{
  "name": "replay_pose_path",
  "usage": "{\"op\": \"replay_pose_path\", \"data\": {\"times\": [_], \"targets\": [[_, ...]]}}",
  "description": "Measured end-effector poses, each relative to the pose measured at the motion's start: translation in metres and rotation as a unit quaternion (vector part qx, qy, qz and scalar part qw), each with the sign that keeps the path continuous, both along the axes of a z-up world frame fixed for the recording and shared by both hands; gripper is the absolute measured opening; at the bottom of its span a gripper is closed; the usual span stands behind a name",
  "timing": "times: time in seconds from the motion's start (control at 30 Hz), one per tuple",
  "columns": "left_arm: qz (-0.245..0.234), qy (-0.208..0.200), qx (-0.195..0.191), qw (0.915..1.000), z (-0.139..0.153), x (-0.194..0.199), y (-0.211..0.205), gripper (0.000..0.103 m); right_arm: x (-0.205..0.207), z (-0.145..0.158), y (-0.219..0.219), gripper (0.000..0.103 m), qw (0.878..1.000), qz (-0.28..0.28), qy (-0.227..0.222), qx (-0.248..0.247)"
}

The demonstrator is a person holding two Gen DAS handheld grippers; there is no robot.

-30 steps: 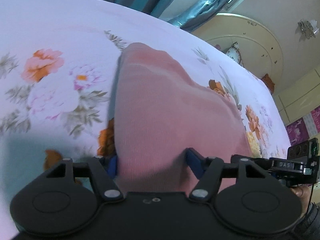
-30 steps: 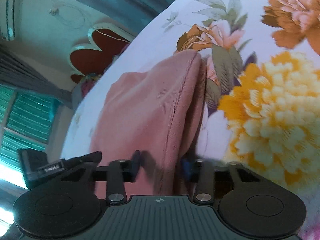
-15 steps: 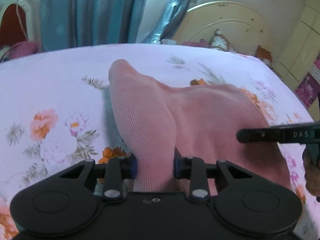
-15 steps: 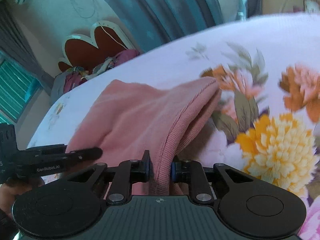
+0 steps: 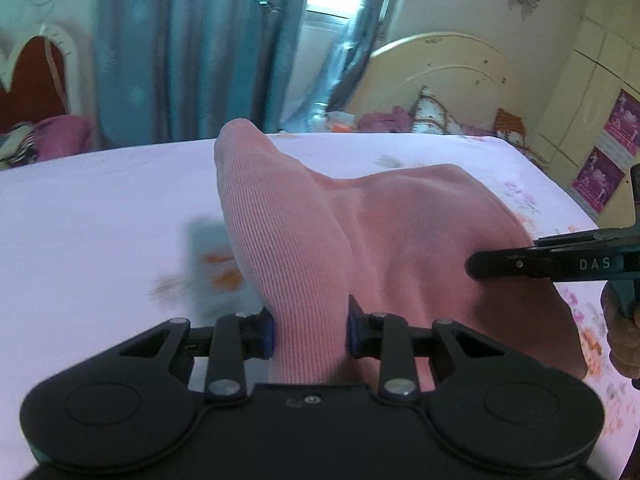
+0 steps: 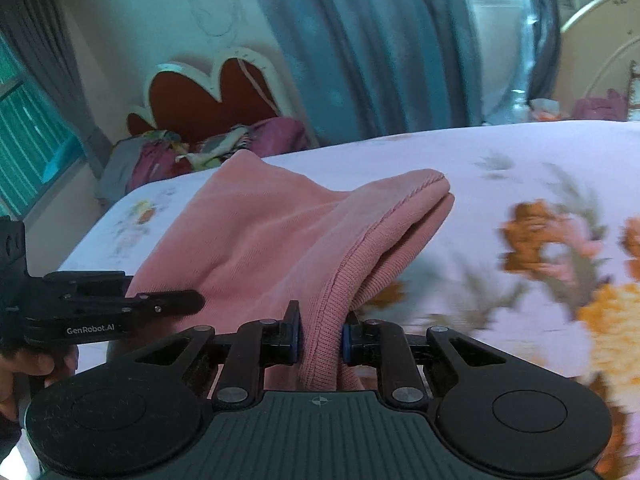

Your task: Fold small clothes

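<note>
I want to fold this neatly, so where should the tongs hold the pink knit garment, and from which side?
Hold the pink knit garment by its near edge, one bunched corner per tong, approaching from the near side of the floral bedsheet. The left tongs and right tongs already pinch it there; the ribbed hem probably gives firm purchase.

Floral bedsheet (image 6: 520,168) covering bed, orange and yellow blooms showing at right. Teal curtains (image 5: 192,48) hanging behind bed, daylight coming through gap. Cream arched headboard (image 5: 444,68) standing at far end, cushions leaning against it. Red heart-shaped headboard (image 6: 212,96) sitting by window, crumpled clothes (image 6: 192,148) lying before it.
</note>
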State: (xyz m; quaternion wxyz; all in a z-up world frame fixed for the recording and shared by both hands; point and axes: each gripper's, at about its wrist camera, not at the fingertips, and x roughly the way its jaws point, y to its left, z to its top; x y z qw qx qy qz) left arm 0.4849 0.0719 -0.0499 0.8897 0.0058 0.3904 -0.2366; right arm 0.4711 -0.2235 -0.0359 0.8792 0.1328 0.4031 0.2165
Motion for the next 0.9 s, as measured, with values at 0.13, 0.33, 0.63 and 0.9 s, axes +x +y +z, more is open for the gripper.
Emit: {"op": "replay_pose_path", "data": {"times": [0.13,0.33,0.63,0.9], "targets": [[0.024,0.011,0.006,0.9996,-0.004,-0.007,0.064,0.03,0.008,-0.014,0.066,0.019,1.0,0.027,0.009,0.009],[0.041,0.09,-0.016,0.995,-0.046,0.005,0.137,0.038,0.032,-0.071,0.133,0.019,0.997,0.036,0.061,-0.008],[0.073,0.085,-0.026,0.9933,-0.083,-0.002,0.161,0.081,0.044,-0.113,0.126,0.031,0.996,-0.009,0.087,-0.02],[0.049,-0.002,-0.064,0.9967,-0.042,-0.035,0.182,0.019,0.019,-0.061,0.13,0.013,0.997,-0.004,-0.001,-0.072]]}}
